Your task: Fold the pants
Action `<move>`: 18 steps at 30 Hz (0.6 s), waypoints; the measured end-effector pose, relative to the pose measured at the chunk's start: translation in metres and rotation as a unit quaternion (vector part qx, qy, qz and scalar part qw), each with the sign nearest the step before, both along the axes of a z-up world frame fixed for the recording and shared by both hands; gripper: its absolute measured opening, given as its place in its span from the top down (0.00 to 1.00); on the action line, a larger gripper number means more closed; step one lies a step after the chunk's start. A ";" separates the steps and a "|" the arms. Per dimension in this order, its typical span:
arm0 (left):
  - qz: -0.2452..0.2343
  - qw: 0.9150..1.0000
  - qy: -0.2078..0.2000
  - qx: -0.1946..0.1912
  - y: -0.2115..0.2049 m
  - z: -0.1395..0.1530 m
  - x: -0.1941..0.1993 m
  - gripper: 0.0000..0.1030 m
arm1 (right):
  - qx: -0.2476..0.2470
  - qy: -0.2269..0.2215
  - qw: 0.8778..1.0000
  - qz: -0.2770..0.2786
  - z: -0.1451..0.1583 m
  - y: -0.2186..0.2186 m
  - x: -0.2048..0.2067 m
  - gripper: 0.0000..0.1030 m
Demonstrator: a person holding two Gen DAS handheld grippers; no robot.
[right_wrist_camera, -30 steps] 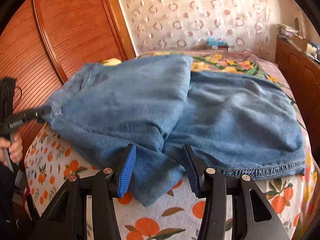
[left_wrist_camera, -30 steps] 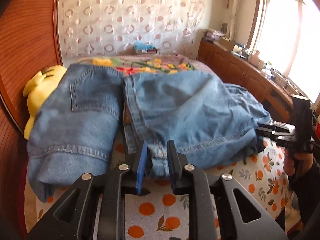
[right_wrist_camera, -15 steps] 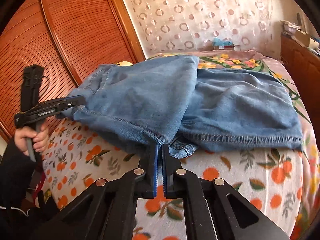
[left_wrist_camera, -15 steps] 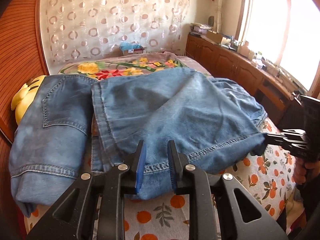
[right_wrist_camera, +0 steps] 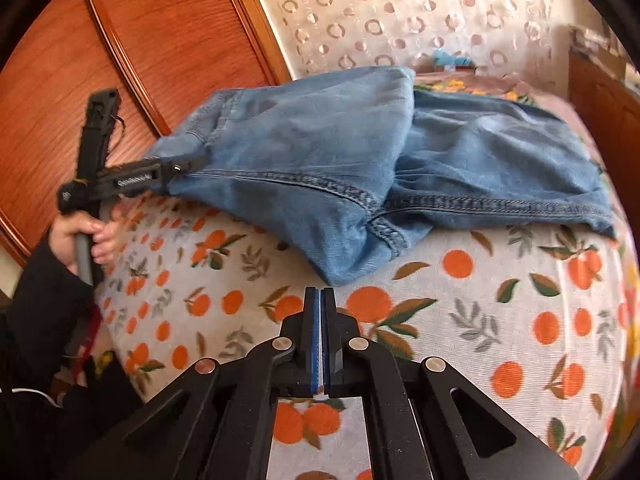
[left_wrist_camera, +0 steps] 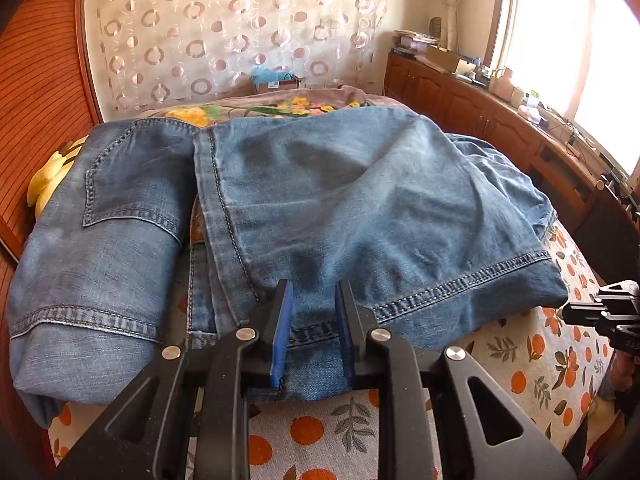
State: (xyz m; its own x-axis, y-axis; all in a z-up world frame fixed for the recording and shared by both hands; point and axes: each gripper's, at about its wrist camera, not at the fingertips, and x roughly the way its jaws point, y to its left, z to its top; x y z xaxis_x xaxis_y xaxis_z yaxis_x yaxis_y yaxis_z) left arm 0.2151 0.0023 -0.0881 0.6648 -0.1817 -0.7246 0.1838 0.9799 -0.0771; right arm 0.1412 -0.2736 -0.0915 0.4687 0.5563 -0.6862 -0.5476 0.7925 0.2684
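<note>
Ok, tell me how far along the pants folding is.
Done: the jeans are doubled over on the bed, leg hem laid back toward the waist. In hand: the left gripper grips that hem; the right gripper is shut and empty. Left: another fold and smoothing.

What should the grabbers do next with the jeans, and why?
Probably let go with the left gripper: it pinches the hem of the jeans, whose legs already lie folded over on the bed sheet, while the right gripper is shut on nothing.

Both wrist cameras look forward and downward along their fingers, close above the orange-print bedsheet [right_wrist_camera: 460, 320]. Both views share the folded jeans [left_wrist_camera: 360, 208], seen from opposite ends.
</note>
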 end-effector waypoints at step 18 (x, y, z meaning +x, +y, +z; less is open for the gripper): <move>0.035 0.999 0.000 0.017 0.031 -0.007 -0.007 0.51 | -0.021 -0.063 0.997 -0.050 0.010 0.037 0.035 0.71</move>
State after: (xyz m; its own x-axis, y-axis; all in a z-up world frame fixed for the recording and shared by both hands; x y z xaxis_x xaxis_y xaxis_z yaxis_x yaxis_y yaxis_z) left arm 0.2085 0.0333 -0.0948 0.6746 -0.1105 -0.7299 0.1148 0.9924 -0.0441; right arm 0.1758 -0.2366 -0.0814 0.6042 0.4750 -0.6397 -0.4932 0.8536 0.1679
